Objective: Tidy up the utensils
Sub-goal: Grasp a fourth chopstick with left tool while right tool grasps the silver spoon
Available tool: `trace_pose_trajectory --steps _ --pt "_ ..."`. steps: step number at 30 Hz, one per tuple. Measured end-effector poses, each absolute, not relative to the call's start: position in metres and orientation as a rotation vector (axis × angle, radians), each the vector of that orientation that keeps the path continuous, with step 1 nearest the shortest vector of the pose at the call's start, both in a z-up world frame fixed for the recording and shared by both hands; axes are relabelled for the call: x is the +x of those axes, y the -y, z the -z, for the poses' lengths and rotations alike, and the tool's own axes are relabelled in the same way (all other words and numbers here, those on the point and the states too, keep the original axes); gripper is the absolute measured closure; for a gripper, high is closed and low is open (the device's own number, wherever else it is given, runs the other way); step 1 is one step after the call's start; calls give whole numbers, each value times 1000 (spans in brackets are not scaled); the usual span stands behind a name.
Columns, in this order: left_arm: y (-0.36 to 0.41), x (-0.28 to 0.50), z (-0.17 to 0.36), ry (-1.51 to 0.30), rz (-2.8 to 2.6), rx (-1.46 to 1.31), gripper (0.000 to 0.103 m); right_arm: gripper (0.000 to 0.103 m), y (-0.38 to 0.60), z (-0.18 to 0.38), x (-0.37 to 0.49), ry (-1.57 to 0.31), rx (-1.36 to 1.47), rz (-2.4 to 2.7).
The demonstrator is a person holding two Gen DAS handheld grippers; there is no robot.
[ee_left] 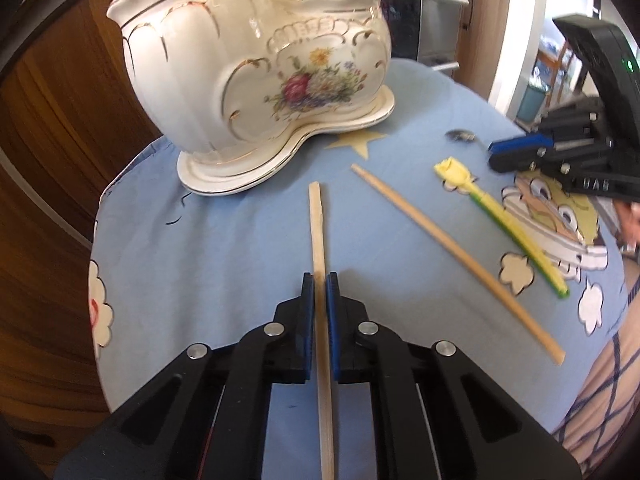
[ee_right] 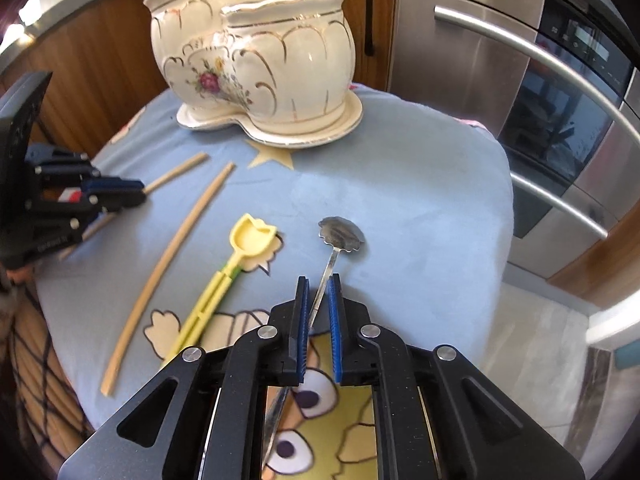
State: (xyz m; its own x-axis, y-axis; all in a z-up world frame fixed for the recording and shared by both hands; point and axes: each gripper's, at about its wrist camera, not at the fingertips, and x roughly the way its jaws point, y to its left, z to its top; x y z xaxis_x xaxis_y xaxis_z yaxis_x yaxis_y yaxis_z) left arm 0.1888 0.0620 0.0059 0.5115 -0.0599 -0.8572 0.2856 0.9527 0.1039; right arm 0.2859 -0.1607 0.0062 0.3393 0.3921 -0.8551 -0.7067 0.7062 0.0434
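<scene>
Left gripper (ee_left: 320,280) clamping chopstick (ee_left: 318,232) (near end cut off), right gripper (ee_right: 319,280) around spoon (ee_right: 340,234)

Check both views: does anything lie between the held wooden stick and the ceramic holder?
Nothing visible does. The left hand-held gripper clamps the wooden stick; bare blue cloth runs to the ceramic holder.

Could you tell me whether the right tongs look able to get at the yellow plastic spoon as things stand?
Probably not straight away: the right tongs are shut on the metal spoon. The yellow plastic spoon lies uncovered on the cloth just beside them, with nothing in between.
</scene>
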Motion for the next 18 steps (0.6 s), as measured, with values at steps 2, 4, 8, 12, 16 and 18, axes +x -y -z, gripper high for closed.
trace_pose_trajectory --steps 2,4,8,12,16,18 --pt "-64 193 -7 -1048 231 263 96 92 161 -7 291 -1021 -383 -734" --pt "-64 197 -7 -1086 240 304 95 92 160 -7 295 -1052 -394 -732" --pt "-61 211 -10 -1170 267 358 93 91 154 -7 301 -1095 -422 -725" --pt "-57 227 -11 -1258 291 394 89 89 146 -7 306 -1121 -438 -717" --pt "-54 234 -14 -1286 308 403 89 89 140 -7 310 -1120 -448 -711" --pt "-55 235 -15 -1286 313 391 89 90 140 -7 312 -1111 -432 -711"
